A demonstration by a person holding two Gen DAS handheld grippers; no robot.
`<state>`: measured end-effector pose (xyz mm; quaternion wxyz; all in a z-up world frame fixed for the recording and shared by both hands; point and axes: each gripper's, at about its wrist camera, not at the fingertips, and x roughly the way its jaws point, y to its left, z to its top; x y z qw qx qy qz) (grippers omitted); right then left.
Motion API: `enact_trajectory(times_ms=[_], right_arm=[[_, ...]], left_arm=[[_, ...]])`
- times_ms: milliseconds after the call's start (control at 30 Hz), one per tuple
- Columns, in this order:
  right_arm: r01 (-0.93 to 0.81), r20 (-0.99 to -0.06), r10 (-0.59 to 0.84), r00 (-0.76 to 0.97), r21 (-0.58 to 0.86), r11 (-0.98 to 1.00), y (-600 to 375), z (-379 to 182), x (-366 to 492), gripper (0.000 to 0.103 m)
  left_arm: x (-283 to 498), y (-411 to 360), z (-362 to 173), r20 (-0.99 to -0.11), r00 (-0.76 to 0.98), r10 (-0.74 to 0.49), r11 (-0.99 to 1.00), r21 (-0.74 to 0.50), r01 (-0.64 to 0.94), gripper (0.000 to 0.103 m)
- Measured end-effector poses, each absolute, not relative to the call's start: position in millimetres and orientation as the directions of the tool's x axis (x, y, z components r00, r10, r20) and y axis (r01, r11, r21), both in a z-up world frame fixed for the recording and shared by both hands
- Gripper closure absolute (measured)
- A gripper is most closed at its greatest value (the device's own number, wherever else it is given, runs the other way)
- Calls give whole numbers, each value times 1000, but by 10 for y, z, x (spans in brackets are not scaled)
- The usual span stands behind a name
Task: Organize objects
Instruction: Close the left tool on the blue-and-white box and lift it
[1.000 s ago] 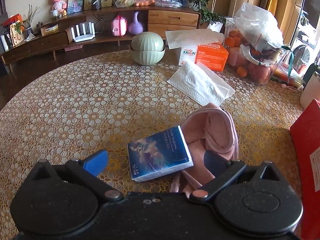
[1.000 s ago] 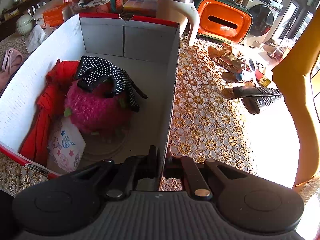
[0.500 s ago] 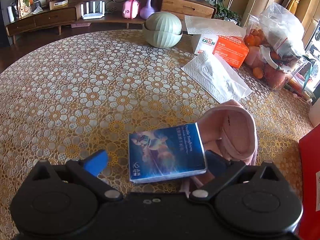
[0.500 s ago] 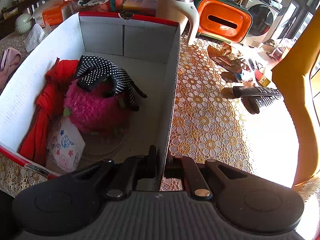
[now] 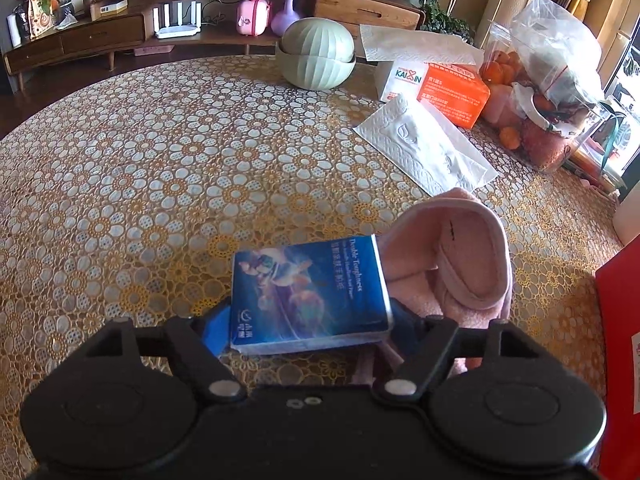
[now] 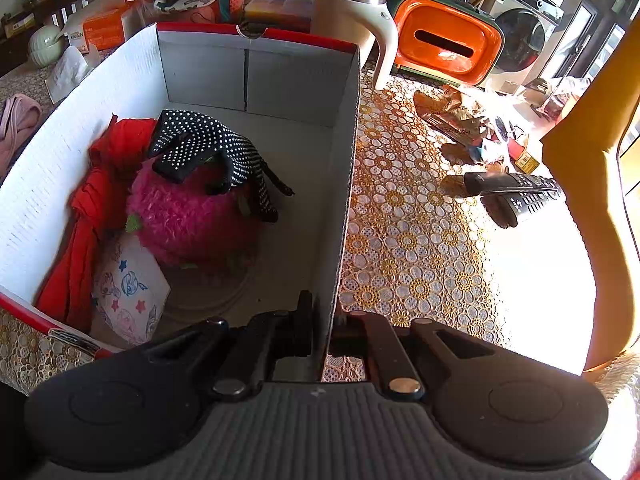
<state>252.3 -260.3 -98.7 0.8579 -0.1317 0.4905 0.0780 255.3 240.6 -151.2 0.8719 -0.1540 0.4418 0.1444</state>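
Note:
A blue tissue pack (image 5: 308, 292) lies on the flower-patterned table, leaning against a pink cloth (image 5: 468, 260). My left gripper (image 5: 310, 324) straddles the pack and its jaws are closing; the blue pad meets the pack's left edge and the other finger its right edge. In the right wrist view, my right gripper (image 6: 326, 332) is shut on the right wall of a red-and-white box (image 6: 348, 160). Inside the box lie a red cloth (image 6: 92, 208), a pink fuzzy ball (image 6: 188, 216), a black dotted glove (image 6: 208, 148) and a patterned packet (image 6: 128, 292).
Behind the pack are a white napkin (image 5: 428, 152), an orange tissue box (image 5: 448, 88), green bowls (image 5: 316, 56) and a bag of fruit (image 5: 548, 80). The box's red corner (image 5: 620, 320) stands at the right. Right of the box lie remotes (image 6: 516, 192), a kettle (image 6: 352, 20) and wrappers.
The left gripper came down over the tissue pack and its fingers have drawn in against the pack's sides, nudging it slightly left. The right gripper has kept still on the box wall.

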Motion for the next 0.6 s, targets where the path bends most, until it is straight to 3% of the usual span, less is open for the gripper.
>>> enact_trajectory(times_ms=[600], right_arm=[[-261,-862,1,506,-152,953,-2584,-976,2529,95]], left_arm=[[2186,2104,-944,-768,632,103,952,-108,-287,27]])
